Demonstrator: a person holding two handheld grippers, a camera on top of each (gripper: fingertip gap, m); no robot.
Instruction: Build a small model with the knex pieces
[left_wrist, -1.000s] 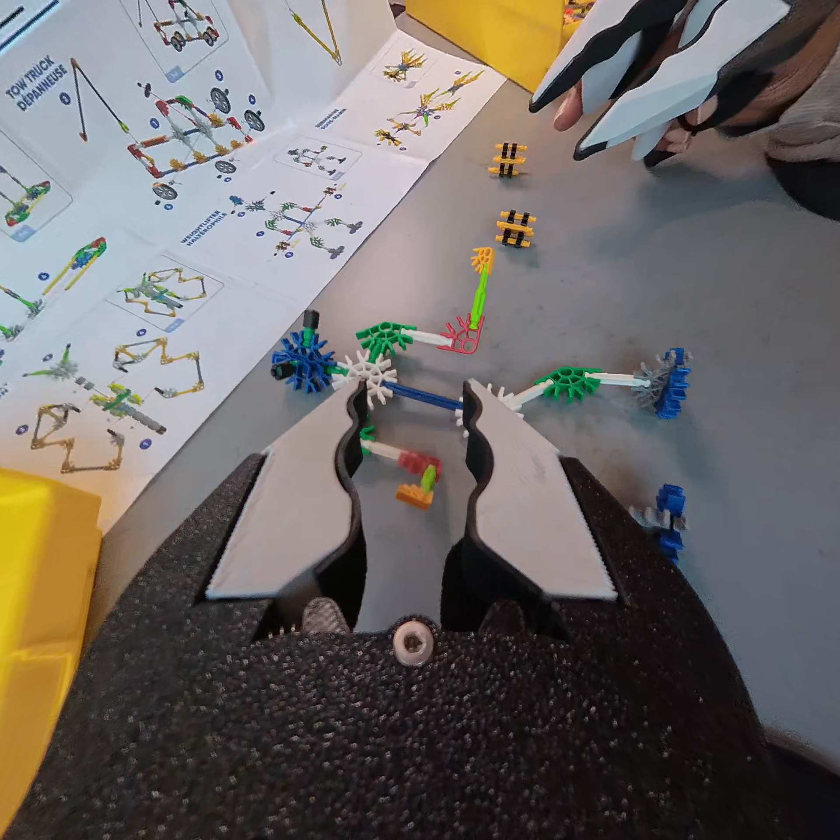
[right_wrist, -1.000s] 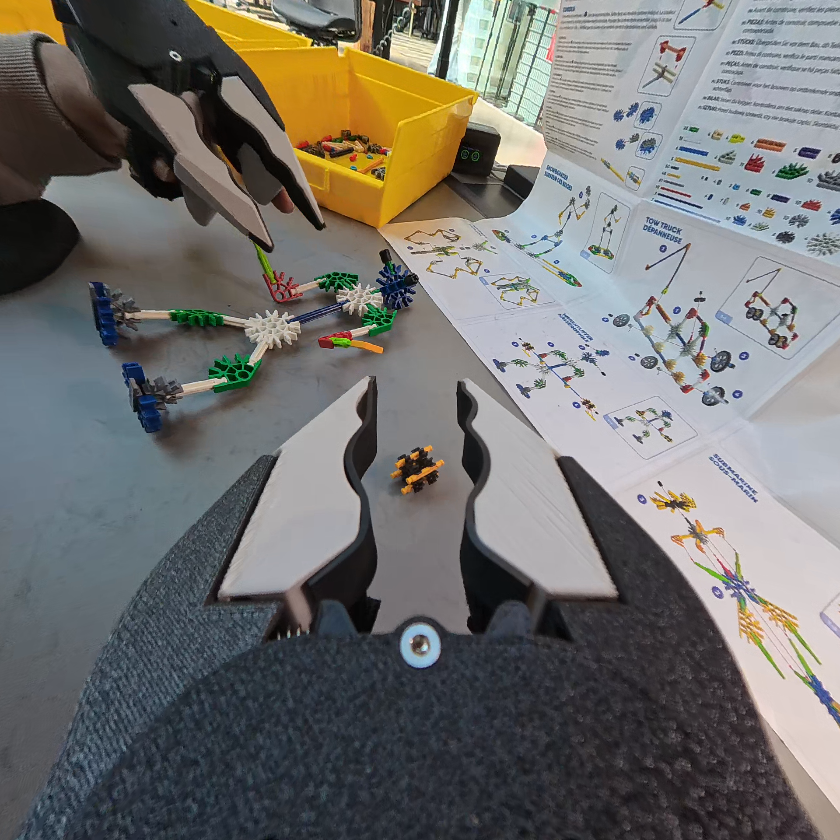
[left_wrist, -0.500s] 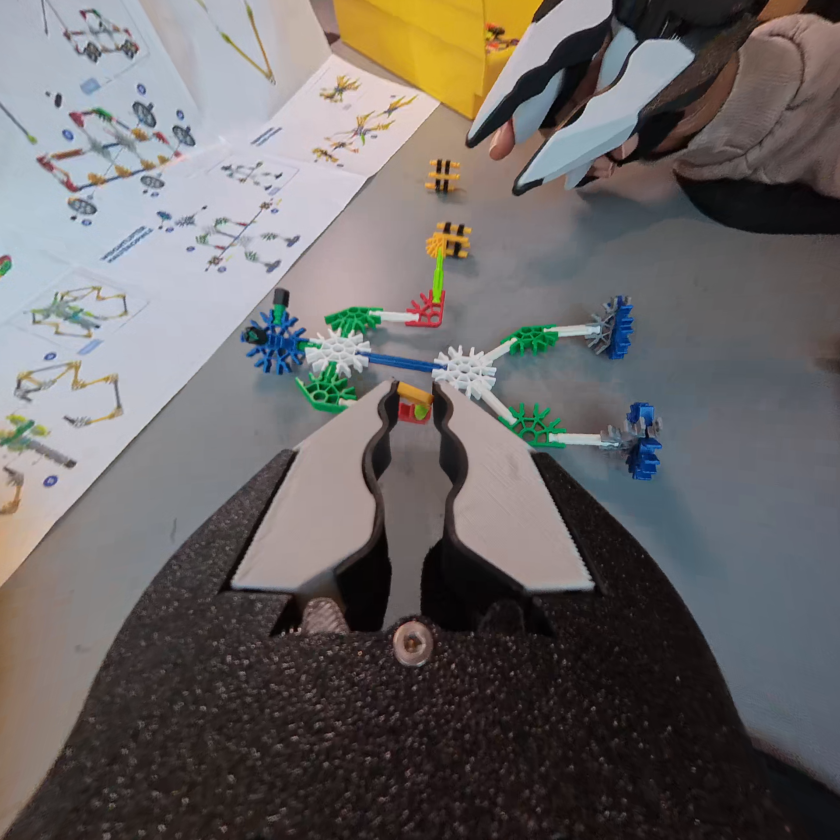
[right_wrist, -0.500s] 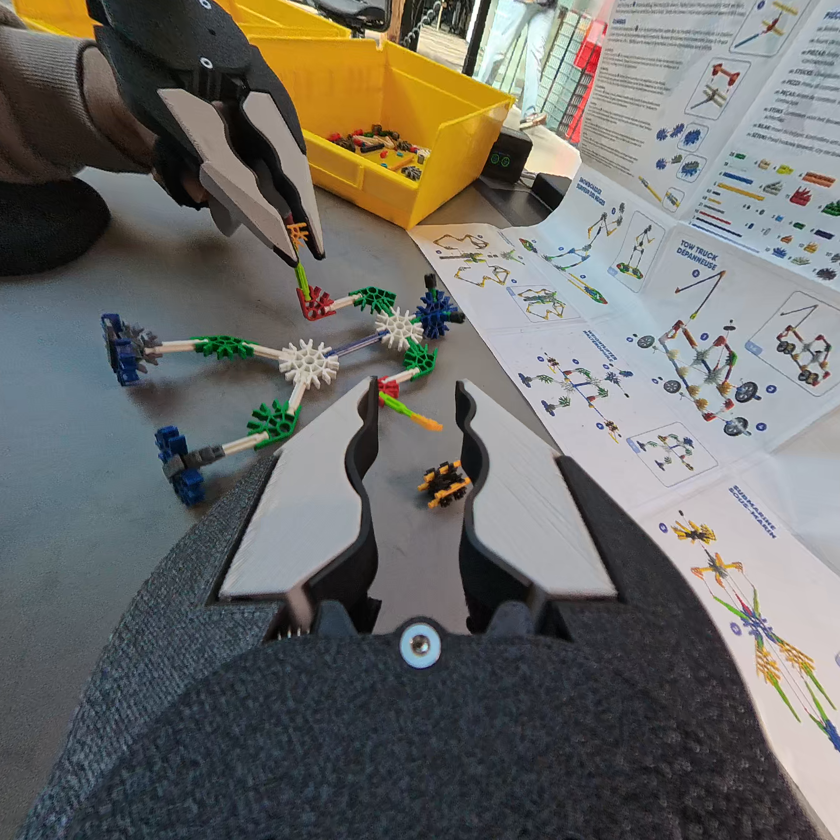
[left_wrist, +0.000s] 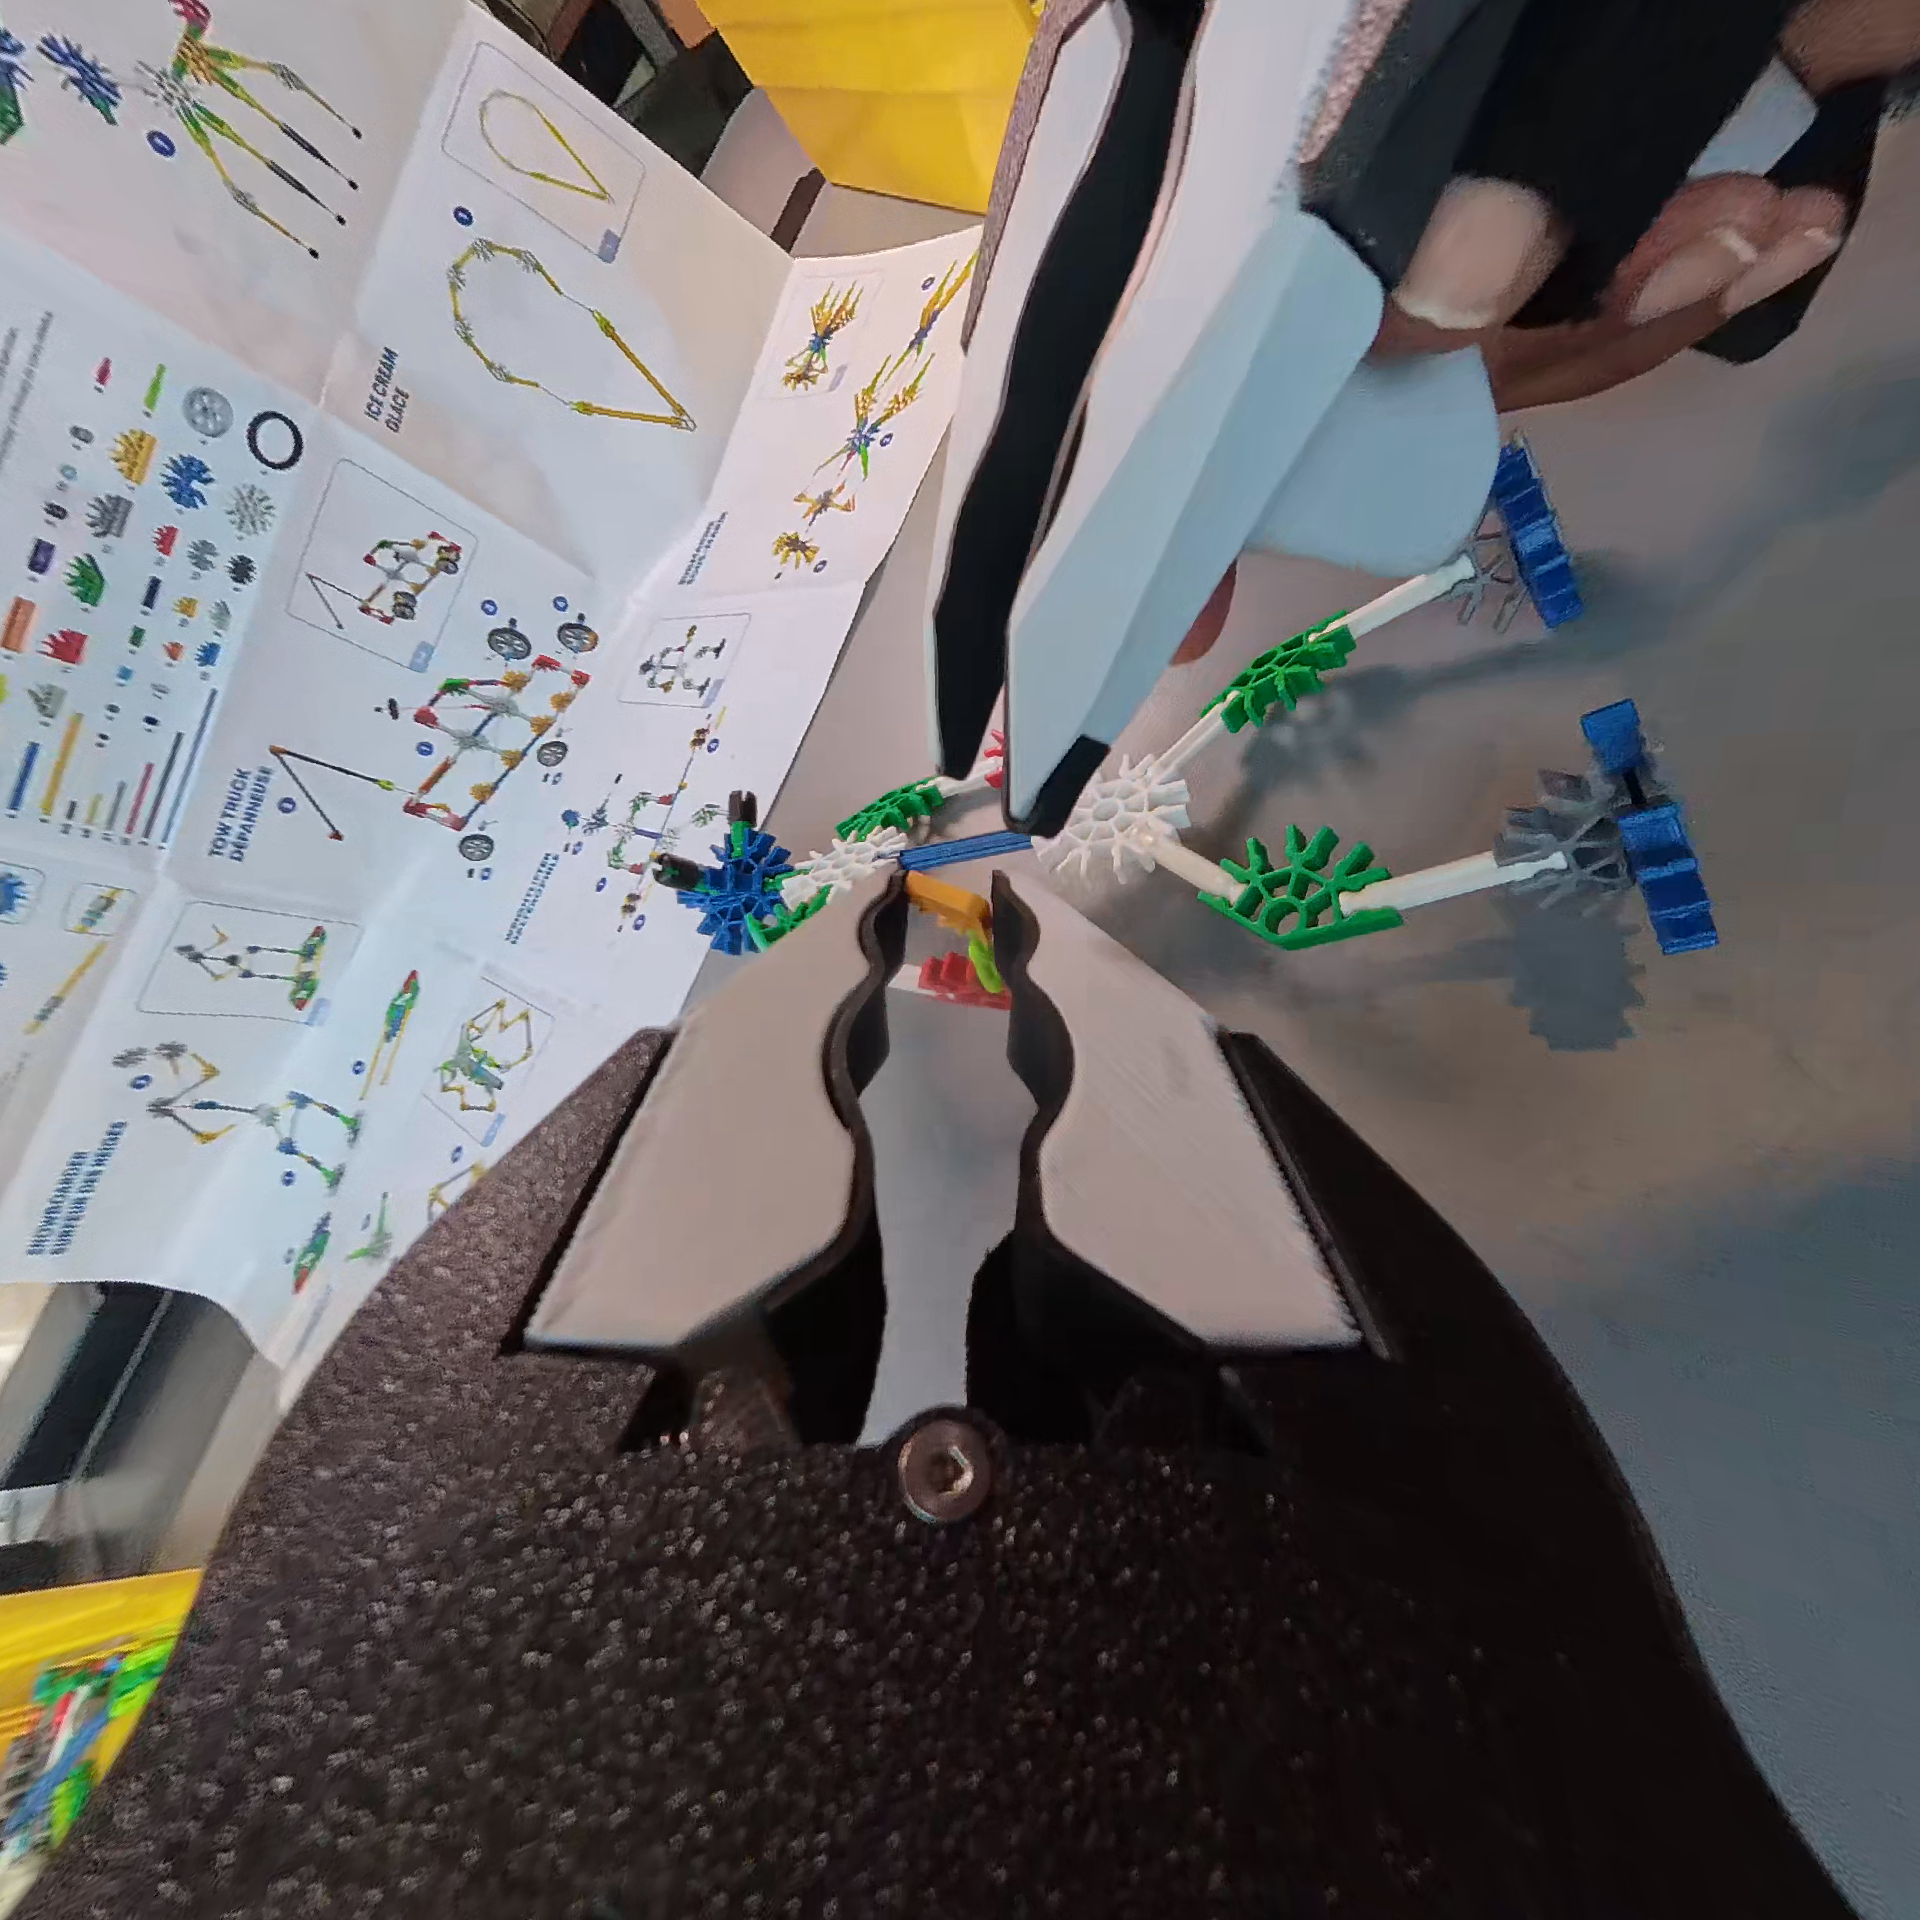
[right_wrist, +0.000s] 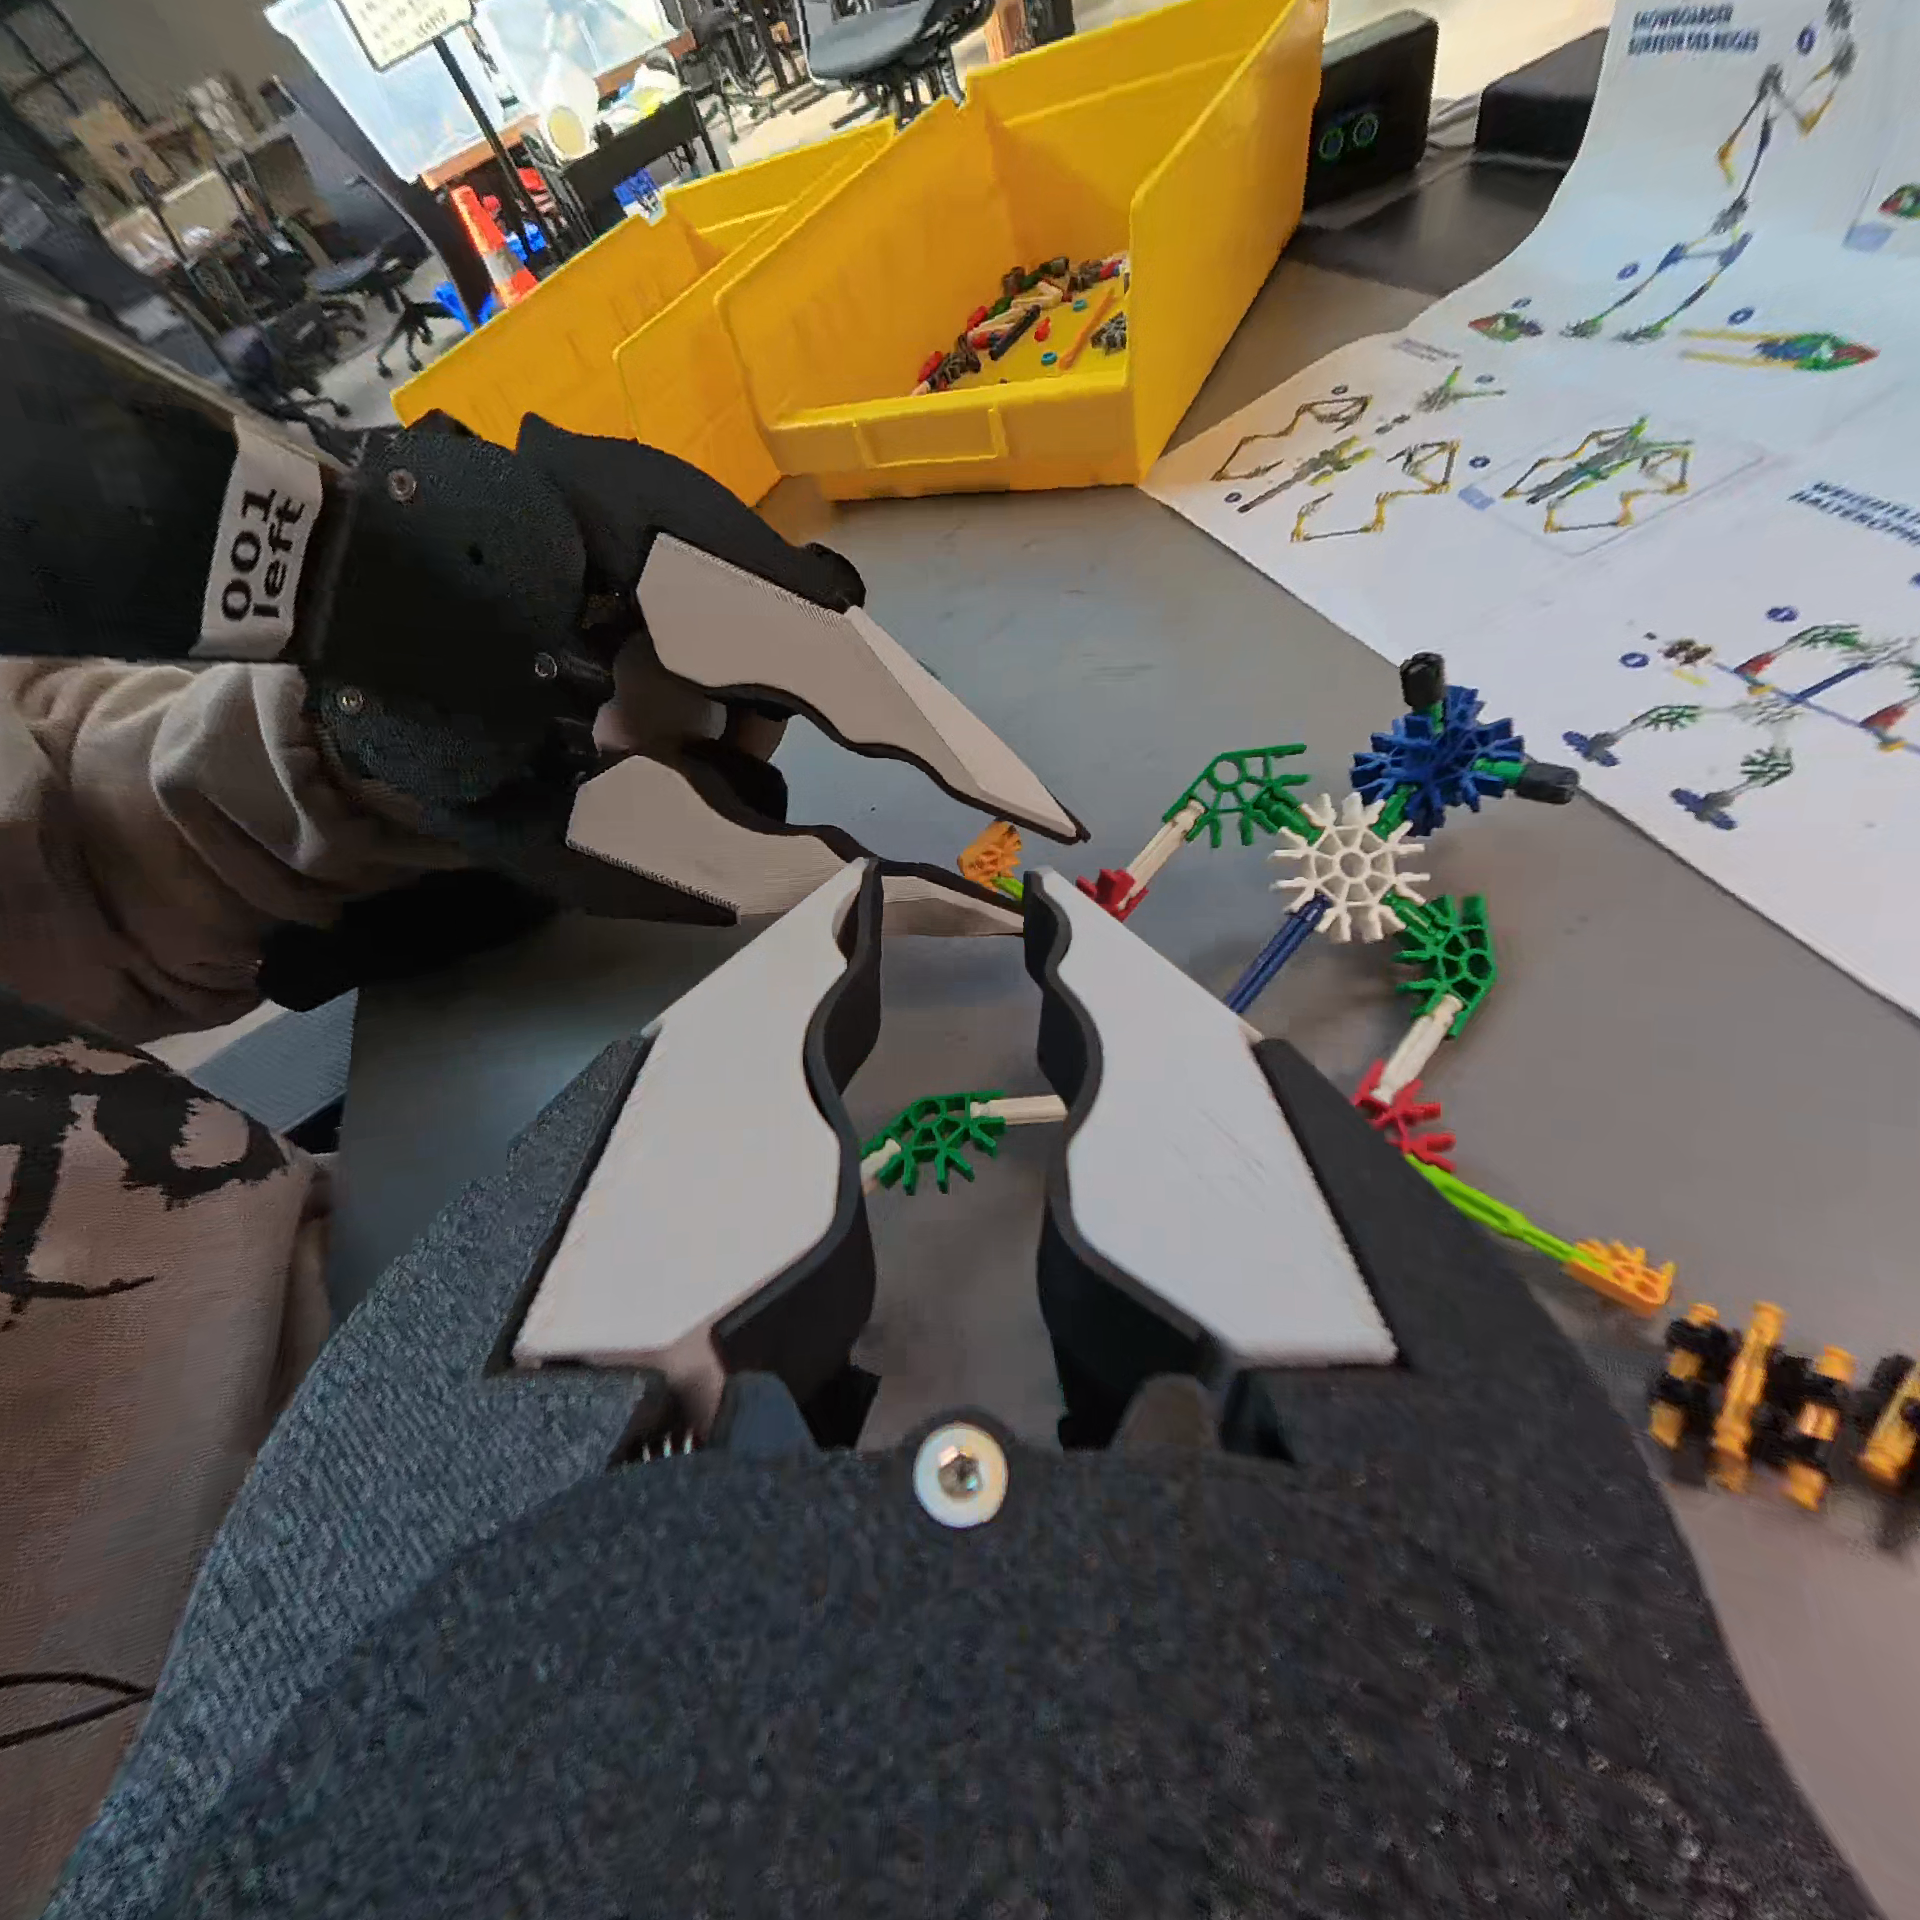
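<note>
1. Contact: your left gripper (left_wrist: 951, 896) is pinched shut on the orange connector (left_wrist: 935, 902) that ends one limb of the rod-and-connector figure (right_wrist: 1349, 868).
2. Your right gripper (right_wrist: 953, 891) stands open astride the figure's middle, with a green connector (right_wrist: 935, 1138) below it.
3. The figure sprawls on the table (right_wrist: 1091, 644). Its long axis runs from the blue hub (right_wrist: 1439, 758) beside the instruction sheet (right_wrist: 1662, 582) towards your right gripper.

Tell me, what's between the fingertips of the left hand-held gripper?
An orange connector sits between the fingertips of the left hand-held gripper. A light-green rod and a red connector are just behind it. The left wrist view shows this best.
</note>
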